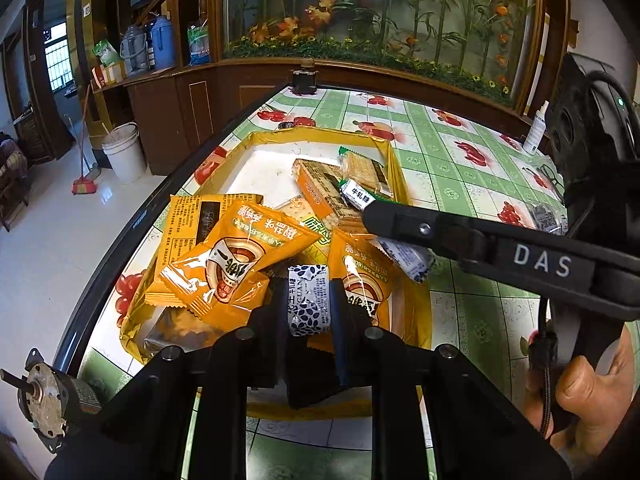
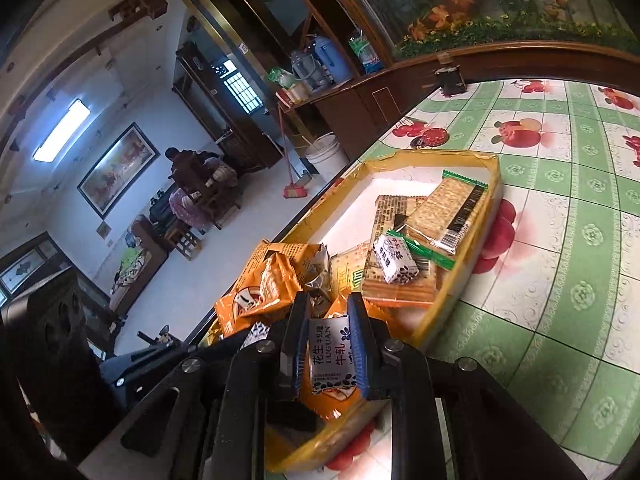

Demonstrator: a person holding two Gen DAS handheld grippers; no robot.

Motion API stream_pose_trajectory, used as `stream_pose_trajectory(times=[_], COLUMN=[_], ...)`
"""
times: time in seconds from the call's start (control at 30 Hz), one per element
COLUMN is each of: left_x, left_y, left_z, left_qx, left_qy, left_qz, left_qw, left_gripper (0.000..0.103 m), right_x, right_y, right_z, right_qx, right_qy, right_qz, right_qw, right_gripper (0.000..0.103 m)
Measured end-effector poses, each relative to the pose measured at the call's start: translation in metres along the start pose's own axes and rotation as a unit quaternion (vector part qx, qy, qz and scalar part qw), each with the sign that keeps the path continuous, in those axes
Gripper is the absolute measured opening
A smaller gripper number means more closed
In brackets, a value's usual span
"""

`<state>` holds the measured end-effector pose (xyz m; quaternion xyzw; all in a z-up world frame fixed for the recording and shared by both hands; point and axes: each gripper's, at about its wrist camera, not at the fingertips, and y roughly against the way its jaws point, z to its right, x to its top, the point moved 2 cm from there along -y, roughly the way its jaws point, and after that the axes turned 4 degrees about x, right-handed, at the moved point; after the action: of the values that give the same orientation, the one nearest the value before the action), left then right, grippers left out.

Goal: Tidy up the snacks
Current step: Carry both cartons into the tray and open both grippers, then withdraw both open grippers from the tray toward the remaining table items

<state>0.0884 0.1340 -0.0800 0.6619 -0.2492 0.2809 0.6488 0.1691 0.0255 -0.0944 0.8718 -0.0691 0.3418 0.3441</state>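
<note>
Looking through the left wrist view first: left tool (image 1: 310, 304) clamped on a small white candy with dark leaf print (image 1: 309, 300), held over the near end of a yellow tray (image 1: 394, 156) on the worktop (image 1: 472, 168). Orange snack packets (image 1: 236, 264) piled in the tray's near half, one just left of the held candy, another just right of it. Cracker packs (image 1: 320, 188) stacked in the far half, with a second white candy (image 1: 356, 194) lying on top. Right tool (image 1: 370, 216) reaching in from the right across the tray, tip just beside that second candy, with a white wrapped piece (image 1: 408, 258) showing below its finger. Hand (image 1: 588, 392) gripping the right tool's handle at lower right. White spray bottle (image 1: 536, 128) standing at the worktop's far right edge. White bucket (image 1: 122, 152) and a broom (image 1: 84, 186) on the floor left of the worktop.

Switching to the right wrist view: right tool (image 2: 330, 344) closed tight on a white candy labelled LUGUAN (image 2: 330, 354), blue pads pressing both sides, above the tray's (image 2: 486, 216) near end. Orange packets (image 2: 276, 284) left of the fingers. Another white candy (image 2: 394, 260) resting on the cracker packs (image 2: 444, 208) further in. Person seated (image 2: 196, 188) in the room behind.
</note>
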Motion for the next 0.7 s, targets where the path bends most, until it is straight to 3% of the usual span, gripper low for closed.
stream_pose_trajectory(times=[0.37, 0.43, 0.5, 0.53, 0.6, 0.63, 0.67, 0.7], left_x=[0.001, 0.0, 0.001, 0.001, 0.002, 0.002, 0.002, 0.003], left_y=[0.002, 0.004, 0.006, 0.006, 0.008, 0.009, 0.012, 0.014], left_z=[-0.004, -0.006, -0.009, -0.01, -0.011, -0.012, -0.012, -0.012], left_qx=[0.01, 0.013, 0.017, 0.017, 0.021, 0.025, 0.027, 0.027], left_qy=[0.0, 0.005, 0.009, 0.011, 0.014, 0.017, 0.018, 0.019], left_qz=[0.002, 0.004, 0.006, 0.007, 0.007, 0.01, 0.018, 0.023], left_qw=[0.9999, 0.9999, 0.9998, 0.9998, 0.9997, 0.9995, 0.9993, 0.9992], left_gripper=[0.017, 0.017, 0.018, 0.023, 0.047, 0.068, 0.076, 0.076], right_x=[0.008, 0.008, 0.007, 0.006, 0.006, 0.006, 0.006, 0.006], right_y=[-0.012, -0.013, -0.009, -0.007, -0.002, 0.002, 0.005, 0.009], right_z=[-0.008, -0.01, -0.011, -0.012, -0.011, -0.01, -0.009, -0.007], right_qx=[0.006, 0.005, 0.003, -0.002, -0.003, -0.007, -0.008, -0.01], right_qy=[0.006, 0.006, 0.009, 0.011, 0.01, 0.009, 0.009, 0.008], right_qz=[-0.003, -0.003, 0.003, 0.005, 0.008, 0.011, 0.013, 0.016], right_qw=[1.0, 1.0, 1.0, 1.0, 1.0, 1.0, 1.0, 1.0], right_gripper=[0.023, 0.03, 0.046, 0.047, 0.047, 0.047, 0.047, 0.047])
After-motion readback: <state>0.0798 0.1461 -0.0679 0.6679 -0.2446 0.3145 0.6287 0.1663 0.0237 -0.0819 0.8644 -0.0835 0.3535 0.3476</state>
